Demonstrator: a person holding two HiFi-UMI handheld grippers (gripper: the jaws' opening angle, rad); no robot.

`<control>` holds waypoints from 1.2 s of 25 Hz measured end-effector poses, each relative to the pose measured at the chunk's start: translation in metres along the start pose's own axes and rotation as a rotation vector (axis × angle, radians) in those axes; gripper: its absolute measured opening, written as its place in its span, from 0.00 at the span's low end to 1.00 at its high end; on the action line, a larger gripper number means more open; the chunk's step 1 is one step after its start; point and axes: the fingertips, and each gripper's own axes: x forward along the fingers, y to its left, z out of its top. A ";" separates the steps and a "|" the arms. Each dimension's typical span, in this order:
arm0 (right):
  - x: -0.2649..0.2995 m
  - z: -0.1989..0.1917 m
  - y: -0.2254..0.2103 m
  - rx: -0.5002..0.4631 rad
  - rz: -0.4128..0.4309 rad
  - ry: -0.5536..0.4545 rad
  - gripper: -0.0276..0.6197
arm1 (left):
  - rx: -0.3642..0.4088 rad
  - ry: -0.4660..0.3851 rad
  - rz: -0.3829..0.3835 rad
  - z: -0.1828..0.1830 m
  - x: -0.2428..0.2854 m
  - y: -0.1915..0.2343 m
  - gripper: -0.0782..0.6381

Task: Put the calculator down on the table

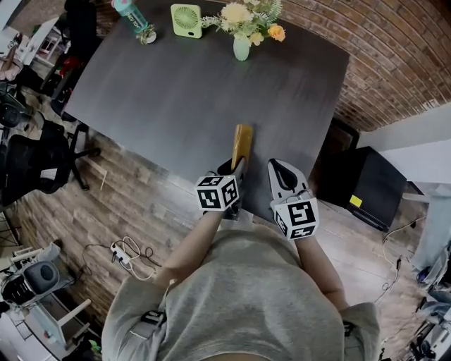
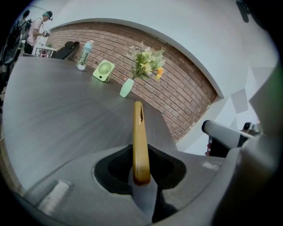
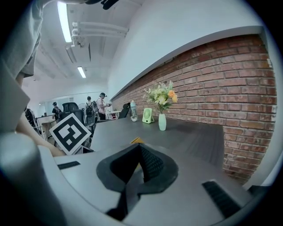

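Left gripper view: left gripper (image 2: 140, 167) clamps the calculator (image 2: 139, 132) edge-on by 1 end. It is probably rigid, light and slippery, so best pinched across its flat faces. Right gripper (image 3: 140, 167) closed, empty.

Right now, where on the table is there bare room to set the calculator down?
The table is bare across its broad middle, from the held calculator by the near edge to the far row. Only the far edge is crowded: bottle, green fan, flower vase.
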 end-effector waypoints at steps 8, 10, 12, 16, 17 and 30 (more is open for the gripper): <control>0.005 0.000 -0.002 -0.001 0.002 0.007 0.05 | -0.003 0.044 0.038 -0.006 0.008 0.010 0.23; 0.007 0.001 -0.003 -0.001 0.003 0.007 0.05 | 0.003 0.050 0.039 -0.006 0.009 0.010 0.23; 0.008 0.001 -0.003 -0.001 0.005 0.007 0.05 | 0.014 0.053 0.040 -0.006 0.010 0.010 0.23; 0.010 0.002 -0.002 -0.007 0.011 0.010 0.05 | 0.016 0.055 0.045 -0.005 0.010 0.012 0.23; 0.011 0.002 -0.001 -0.008 0.012 0.011 0.05 | 0.015 0.058 0.050 -0.005 0.010 0.013 0.24; 0.011 0.001 -0.002 -0.011 0.012 0.017 0.05 | 0.069 0.083 0.107 -0.007 0.012 0.027 0.29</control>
